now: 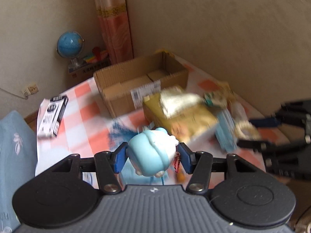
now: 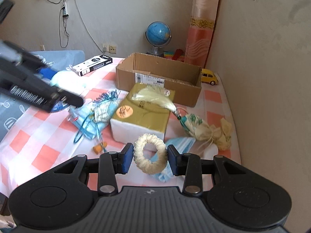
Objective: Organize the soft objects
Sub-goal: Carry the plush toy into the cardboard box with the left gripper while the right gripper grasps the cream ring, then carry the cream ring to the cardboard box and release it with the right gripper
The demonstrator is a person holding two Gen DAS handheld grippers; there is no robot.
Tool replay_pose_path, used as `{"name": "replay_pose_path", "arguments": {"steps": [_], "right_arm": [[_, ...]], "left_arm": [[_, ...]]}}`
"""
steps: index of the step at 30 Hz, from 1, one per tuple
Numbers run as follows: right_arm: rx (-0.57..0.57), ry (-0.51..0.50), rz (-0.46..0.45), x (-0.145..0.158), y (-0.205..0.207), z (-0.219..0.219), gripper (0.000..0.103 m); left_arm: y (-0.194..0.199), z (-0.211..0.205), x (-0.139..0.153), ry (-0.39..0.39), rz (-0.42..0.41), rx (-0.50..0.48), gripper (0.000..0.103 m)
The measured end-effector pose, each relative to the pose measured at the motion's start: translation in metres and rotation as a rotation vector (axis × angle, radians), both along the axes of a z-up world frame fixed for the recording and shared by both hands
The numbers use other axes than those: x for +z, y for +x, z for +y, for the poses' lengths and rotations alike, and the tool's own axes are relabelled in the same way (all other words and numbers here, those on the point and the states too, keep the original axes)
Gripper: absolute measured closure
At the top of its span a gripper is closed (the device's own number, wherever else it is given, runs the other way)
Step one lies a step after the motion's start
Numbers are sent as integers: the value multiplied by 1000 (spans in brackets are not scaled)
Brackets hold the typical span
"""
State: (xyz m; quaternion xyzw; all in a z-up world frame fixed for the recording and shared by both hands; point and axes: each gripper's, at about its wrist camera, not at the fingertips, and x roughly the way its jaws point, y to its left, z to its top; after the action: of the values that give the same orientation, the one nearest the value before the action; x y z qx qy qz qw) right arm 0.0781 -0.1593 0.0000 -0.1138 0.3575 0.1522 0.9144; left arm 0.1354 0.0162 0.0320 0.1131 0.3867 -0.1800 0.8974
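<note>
My left gripper point(image 1: 152, 158) is shut on a pale blue soft toy point(image 1: 151, 153), held above the checked cloth; the same gripper point(image 2: 58, 95) shows at the left of the right wrist view, blurred. My right gripper point(image 2: 150, 158) is shut on a cream fluffy ring point(image 2: 149, 156), lifted over a blue face mask point(image 2: 175, 145). An open cardboard box point(image 2: 159, 77) stands at the back of the bed. A gold box point(image 2: 141, 114) lies in front of it with a cream tassel point(image 2: 153, 95) across its top. A cream sachet with green print point(image 2: 196, 128) lies right of the gold box.
Blue masks with a fringed blue pouch point(image 2: 97, 112) lie left of the gold box, and a small orange piece point(image 2: 98, 148) sits nearby. A black-and-white carton point(image 2: 93, 65) rests at the back left, a yellow toy car point(image 2: 209, 76) by the wall. A globe point(image 2: 158, 33) stands beyond the bed.
</note>
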Motion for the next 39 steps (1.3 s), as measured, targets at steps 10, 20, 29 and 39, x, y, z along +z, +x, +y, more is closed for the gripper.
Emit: {"name": "replay_pose_path", "arguments": {"steps": [10, 20, 29, 39], "right_arm": [[-34, 11, -1, 2, 30, -8, 60], [-55, -6, 12, 0, 46, -15, 60], [-63, -7, 5, 4, 48, -16, 60], [-33, 11, -19, 16, 51, -9, 60]], "left_arm": [[97, -17, 12, 23, -33, 33, 48], [173, -23, 2, 32, -23, 82, 43], [159, -4, 8, -34, -40, 132, 12], [69, 10, 19, -68, -80, 160, 7]]}}
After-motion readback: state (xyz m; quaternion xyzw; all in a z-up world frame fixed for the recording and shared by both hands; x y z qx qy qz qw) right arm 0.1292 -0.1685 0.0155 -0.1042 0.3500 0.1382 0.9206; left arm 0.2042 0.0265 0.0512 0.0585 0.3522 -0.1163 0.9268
